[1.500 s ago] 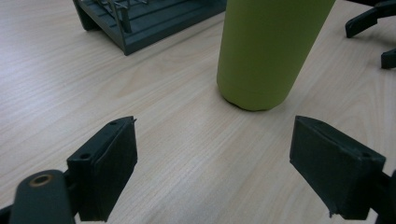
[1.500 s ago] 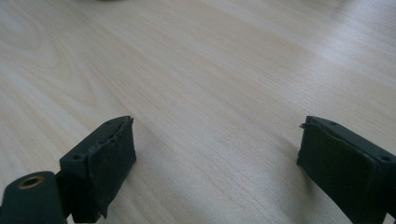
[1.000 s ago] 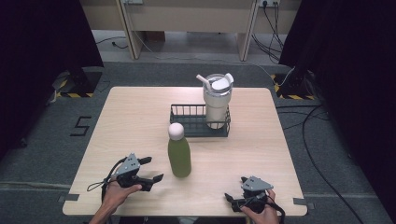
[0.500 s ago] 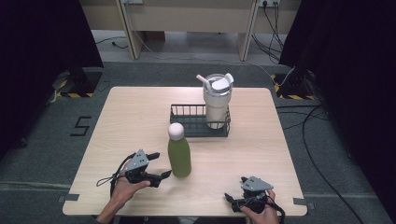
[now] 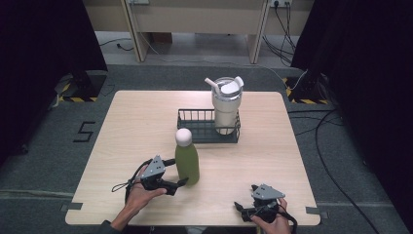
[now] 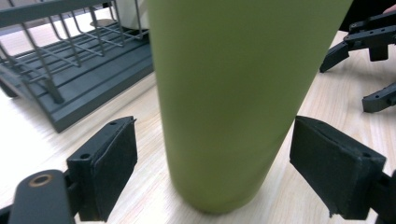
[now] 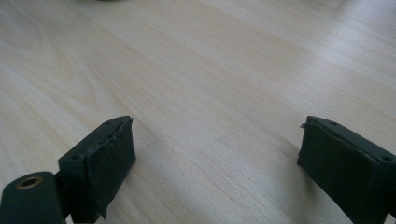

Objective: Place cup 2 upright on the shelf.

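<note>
Now the left gripper (image 5: 176,173) is found at the foot of the tall olive-green metal bottle with the white round cap (image 5: 187,161), which stands upright on the light wooden table (image 5: 136,122) somewhat towards the near edge and a little left of its middle. A second ago this gripper lay further towards the near left corner, well apart from the bottle; it has since been carried level across the table until its jaws are set one on each side of the bottle's base. In the left gripper view the green wall (image 6: 233,93) is seen between the two black pads (image 6: 109,168), with a strip of bare wood showing on each side, so the jaws are judged to be standing apart and gripping nothing yet. The approach appears to be finished, and a closing of the jaws is taken to be the step that remains before the bottle can be lifted.

Just behind the bottle, near the middle of the table, the dark grey wire rack (image 5: 204,127) is placed, and the white lidded tumbler with a straw (image 5: 227,105) is stood in its right end. The right gripper (image 5: 246,208) is held near the near right corner, unmoved since a second ago; its jaws are parted over bare wood and nothing is held.
</note>
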`<state>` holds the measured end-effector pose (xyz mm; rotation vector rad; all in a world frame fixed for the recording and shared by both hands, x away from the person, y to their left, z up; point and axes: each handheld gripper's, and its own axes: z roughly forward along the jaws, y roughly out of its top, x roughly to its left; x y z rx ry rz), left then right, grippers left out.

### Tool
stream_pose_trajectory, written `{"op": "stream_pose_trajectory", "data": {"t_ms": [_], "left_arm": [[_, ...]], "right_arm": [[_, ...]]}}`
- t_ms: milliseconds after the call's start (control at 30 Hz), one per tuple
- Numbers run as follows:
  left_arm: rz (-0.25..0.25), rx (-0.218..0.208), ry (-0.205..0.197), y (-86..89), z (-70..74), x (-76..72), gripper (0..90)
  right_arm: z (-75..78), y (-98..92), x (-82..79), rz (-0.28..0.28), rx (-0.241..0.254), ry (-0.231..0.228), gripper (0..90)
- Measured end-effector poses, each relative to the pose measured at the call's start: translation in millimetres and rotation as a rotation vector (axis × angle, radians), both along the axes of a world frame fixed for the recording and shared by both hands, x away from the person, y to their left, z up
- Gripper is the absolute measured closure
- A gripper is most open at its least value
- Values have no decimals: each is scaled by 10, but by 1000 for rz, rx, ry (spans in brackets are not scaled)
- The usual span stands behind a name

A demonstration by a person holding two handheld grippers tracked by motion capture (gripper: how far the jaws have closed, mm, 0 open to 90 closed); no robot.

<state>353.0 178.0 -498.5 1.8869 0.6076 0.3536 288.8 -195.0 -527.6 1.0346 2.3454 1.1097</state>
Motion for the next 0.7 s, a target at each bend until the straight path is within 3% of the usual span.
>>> {"op": "stream_pose_trajectory", "data": {"t_ms": [700], "left_arm": [[-2,-26,-39,-218,-33,101,153]], "right_arm": [[-4,2,-3,-1,2,-2,104]]}}
